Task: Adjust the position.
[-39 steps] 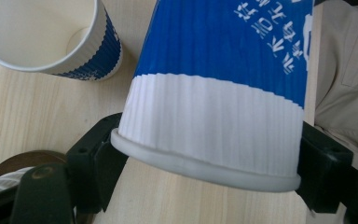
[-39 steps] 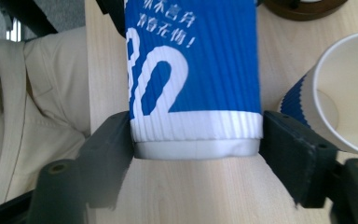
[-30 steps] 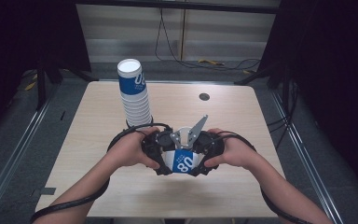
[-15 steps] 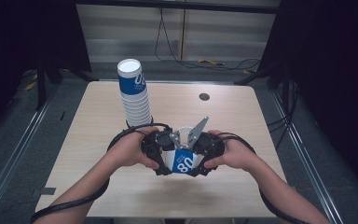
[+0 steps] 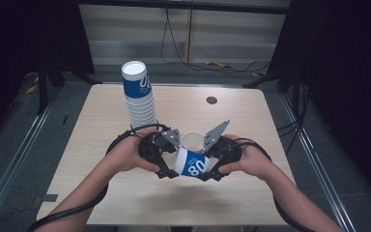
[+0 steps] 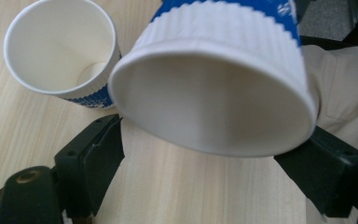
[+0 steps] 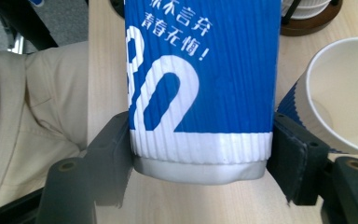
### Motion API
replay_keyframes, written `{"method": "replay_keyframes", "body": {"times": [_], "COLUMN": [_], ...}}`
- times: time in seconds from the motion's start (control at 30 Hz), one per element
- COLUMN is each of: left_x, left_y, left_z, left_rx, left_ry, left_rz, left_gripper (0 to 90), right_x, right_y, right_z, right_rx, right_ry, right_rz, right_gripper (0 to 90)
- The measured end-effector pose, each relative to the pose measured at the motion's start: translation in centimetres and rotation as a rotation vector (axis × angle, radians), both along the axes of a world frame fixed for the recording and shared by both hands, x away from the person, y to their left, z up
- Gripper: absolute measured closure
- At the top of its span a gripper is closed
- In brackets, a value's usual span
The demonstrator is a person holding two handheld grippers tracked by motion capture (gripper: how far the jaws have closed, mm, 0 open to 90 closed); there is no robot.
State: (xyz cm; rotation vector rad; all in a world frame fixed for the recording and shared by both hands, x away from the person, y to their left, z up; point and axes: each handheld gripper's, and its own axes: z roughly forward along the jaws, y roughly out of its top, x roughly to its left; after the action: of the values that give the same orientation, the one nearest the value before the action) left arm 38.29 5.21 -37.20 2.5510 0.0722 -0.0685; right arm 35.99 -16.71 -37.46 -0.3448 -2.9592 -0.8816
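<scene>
1. Two cups were off the stack (image 5: 140, 96): one cup (image 5: 192, 141) stood upright on the table (image 5: 251, 121).
2. The right gripper (image 5: 213, 162) clamped the blue cup (image 5: 192, 164) near its base.
3. The left gripper (image 5: 166, 162) had just been opening, jaws apart around that cup's rim; setting it down remained.

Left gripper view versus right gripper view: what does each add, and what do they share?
Left gripper view: the hollow white end of the held cup, between left gripper fingers that have just been opening. Right gripper view: its blue printed side, right gripper fingers clamped on it. Both: a second, empty cup on the table.
</scene>
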Motion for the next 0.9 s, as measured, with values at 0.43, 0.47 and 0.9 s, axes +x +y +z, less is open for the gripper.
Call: {"method": "replay_keyframes", "body": {"times": [0.43,0.47,0.9], "left_x": [0.22,0.19,0.28], "left_y": [0.72,0.72,0.54], "left_z": [0.14,0.06,-0.33], "left_rx": [-0.080,-0.087,-0.123], "left_ry": [0.029,0.033,0.020], "left_rz": [0.013,0.013,0.013], "left_gripper": [15.9,15.8,15.8], "right_x": [0.01,0.01,0.10], "right_y": [-0.48,-0.50,-0.69], "right_z": [-0.10,-0.15,-0.26], "right_rx": [0.019,0.016,0.030], "right_ry": [-0.004,-0.009,-0.004], "right_rz": [-0.016,-0.016,-0.025], "right_gripper": [30.0,29.9,29.9]}}
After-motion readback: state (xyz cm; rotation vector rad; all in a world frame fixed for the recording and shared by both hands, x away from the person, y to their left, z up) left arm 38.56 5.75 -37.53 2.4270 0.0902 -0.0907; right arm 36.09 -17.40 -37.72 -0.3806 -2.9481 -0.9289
